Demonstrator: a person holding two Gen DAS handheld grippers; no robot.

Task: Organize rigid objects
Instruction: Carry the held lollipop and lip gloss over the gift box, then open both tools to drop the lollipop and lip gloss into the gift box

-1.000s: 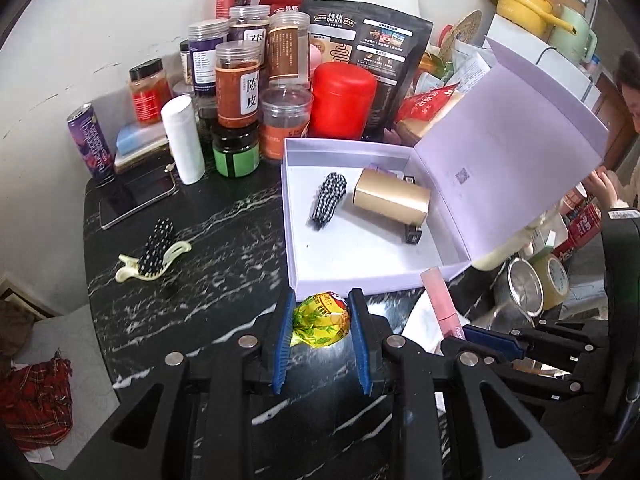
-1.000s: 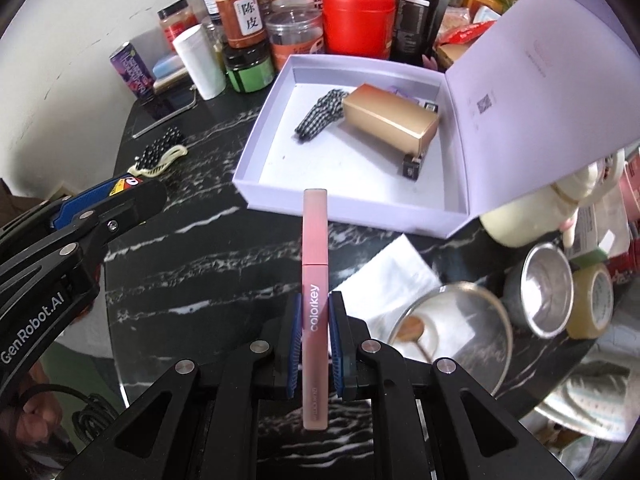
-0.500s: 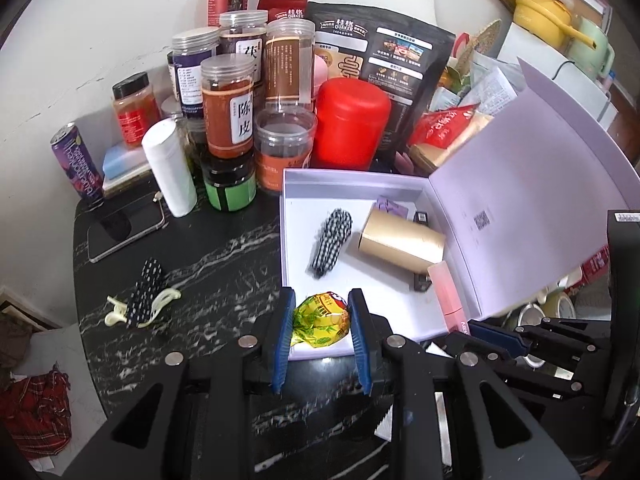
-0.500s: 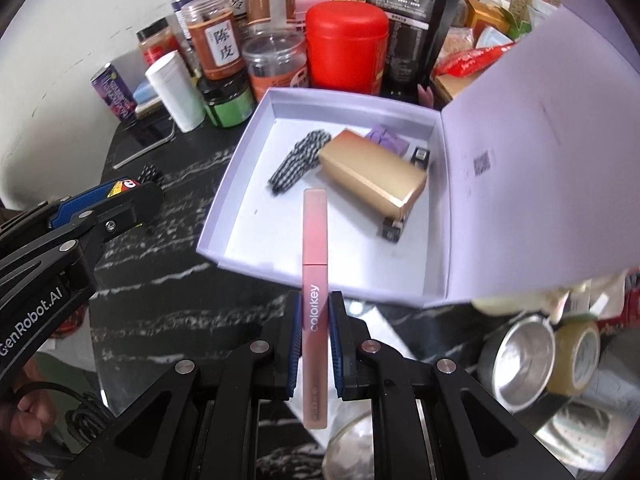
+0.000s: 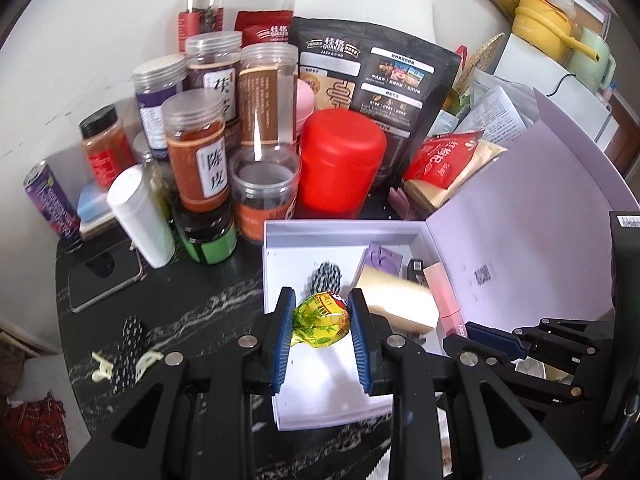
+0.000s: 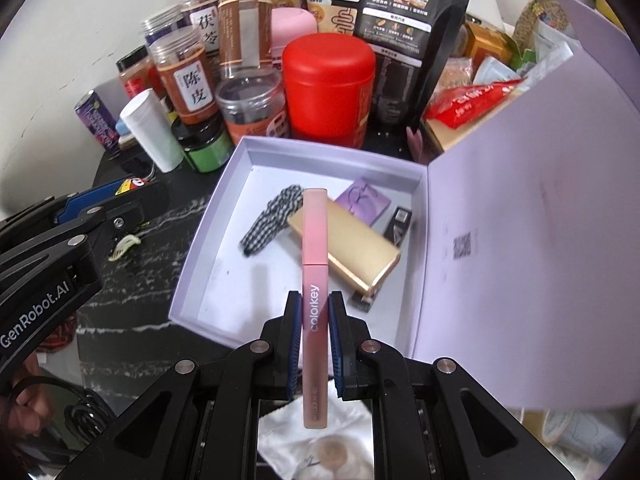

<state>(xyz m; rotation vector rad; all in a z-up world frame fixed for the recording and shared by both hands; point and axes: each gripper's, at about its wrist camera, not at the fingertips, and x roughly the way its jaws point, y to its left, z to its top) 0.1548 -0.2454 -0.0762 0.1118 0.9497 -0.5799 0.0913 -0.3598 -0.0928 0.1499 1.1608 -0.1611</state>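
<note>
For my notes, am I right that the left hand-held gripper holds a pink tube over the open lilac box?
Not quite: the left hand-held gripper holds a yellow wrapped candy over the open lilac box, as the left wrist view shows.

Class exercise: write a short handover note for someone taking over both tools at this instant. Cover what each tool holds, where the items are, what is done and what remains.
Left tool: shut on a yellow wrapped candy, held over the lavender box.
Right tool: shut on a pink Colorkey tube, held over the same box.
Already in the box: checkered hair clip, gold case, purple card, small black item.
Left to do: release candy and tube into the box. A second hair clip lies on the black table outside the box, probably next.
</note>
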